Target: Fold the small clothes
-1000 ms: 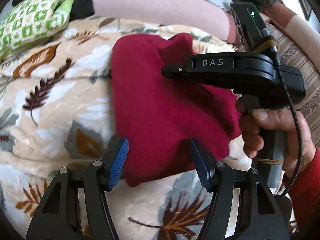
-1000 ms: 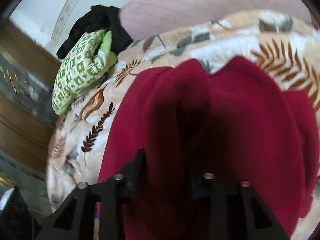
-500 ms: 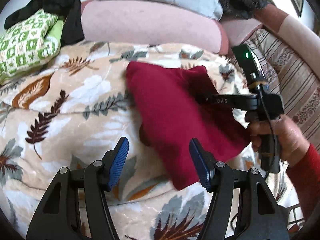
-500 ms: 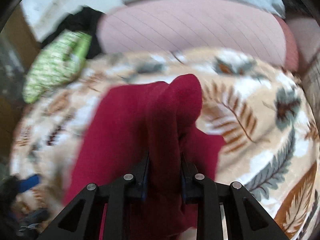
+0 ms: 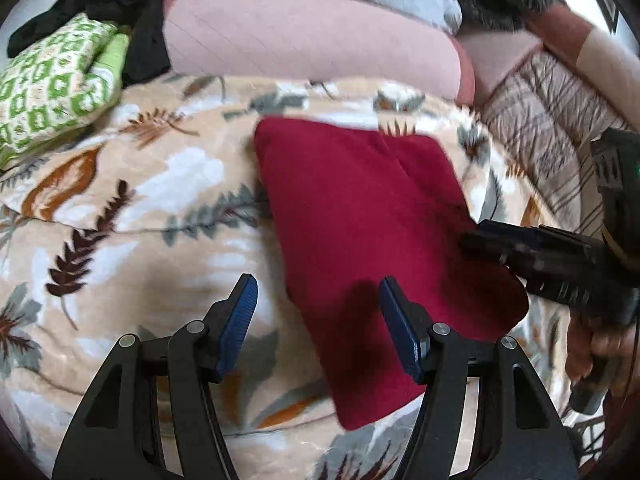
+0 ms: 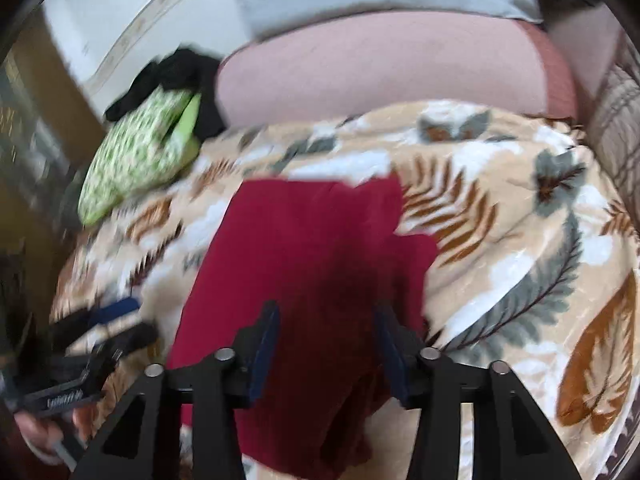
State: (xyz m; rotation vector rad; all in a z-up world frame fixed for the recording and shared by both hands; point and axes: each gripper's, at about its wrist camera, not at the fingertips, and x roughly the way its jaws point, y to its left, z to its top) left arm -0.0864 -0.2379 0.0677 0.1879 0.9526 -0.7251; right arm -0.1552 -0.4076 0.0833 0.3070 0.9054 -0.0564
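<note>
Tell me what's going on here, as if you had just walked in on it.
A person holding a gripper in each hand is folding a dark red garment on a leaf-patterned blanket. The garment lies flat, already folded over. The right gripper has just been opening and now stands open above the cloth, gripping nothing. The left gripper is open too, near the garment's edge. A green patterned cloth and black clothing sit at the blanket's far corner.

Both wrist views close, angled down, sharing red cloth (image 5: pixel 372 216), leaf-print blanket (image 6: pixel 500 208)
</note>
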